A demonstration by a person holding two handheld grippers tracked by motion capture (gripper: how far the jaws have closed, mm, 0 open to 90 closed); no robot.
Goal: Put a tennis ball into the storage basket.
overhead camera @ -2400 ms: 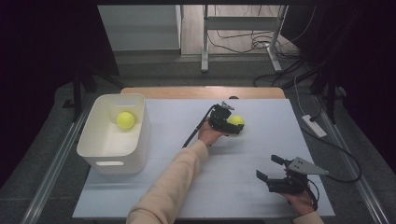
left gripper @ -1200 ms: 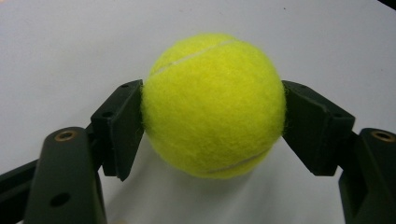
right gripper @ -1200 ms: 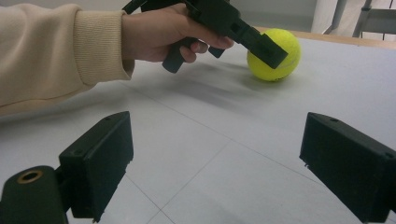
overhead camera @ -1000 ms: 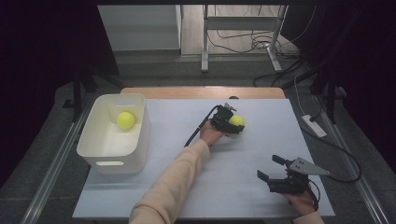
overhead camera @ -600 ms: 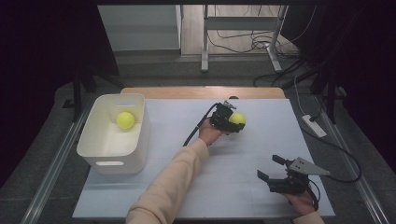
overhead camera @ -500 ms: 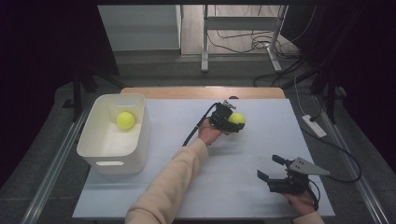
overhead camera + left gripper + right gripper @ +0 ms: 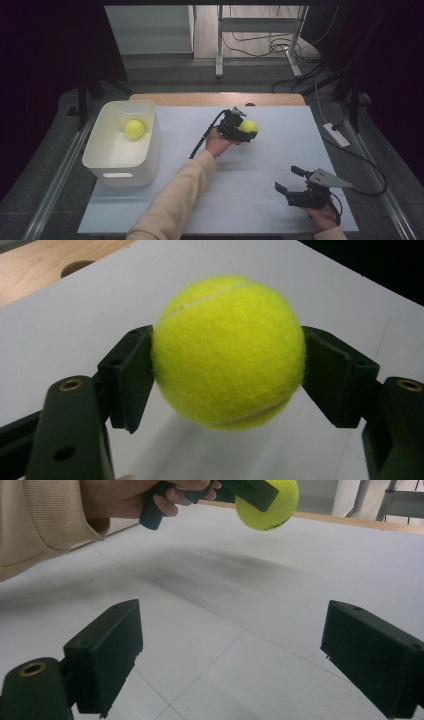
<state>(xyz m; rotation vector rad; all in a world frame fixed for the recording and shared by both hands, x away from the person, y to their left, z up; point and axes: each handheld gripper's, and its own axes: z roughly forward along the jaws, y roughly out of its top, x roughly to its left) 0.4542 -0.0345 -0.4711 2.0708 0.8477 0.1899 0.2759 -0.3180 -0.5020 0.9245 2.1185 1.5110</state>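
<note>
Yellow tennis ball [image 7: 228, 351] clamped, lifted clear of white mat [image 7: 60, 330].

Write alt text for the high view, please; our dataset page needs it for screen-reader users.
The left gripper, held in a hand with a cream sleeve, grips a yellow tennis ball above a white table. A second tennis ball lies in a white bin at left, and the right gripper rests open near the front right edge.

The worktop [image 7: 260, 165] is bare between both tongs. Only the bin [image 7: 122, 145] stands at the left edge.
</note>
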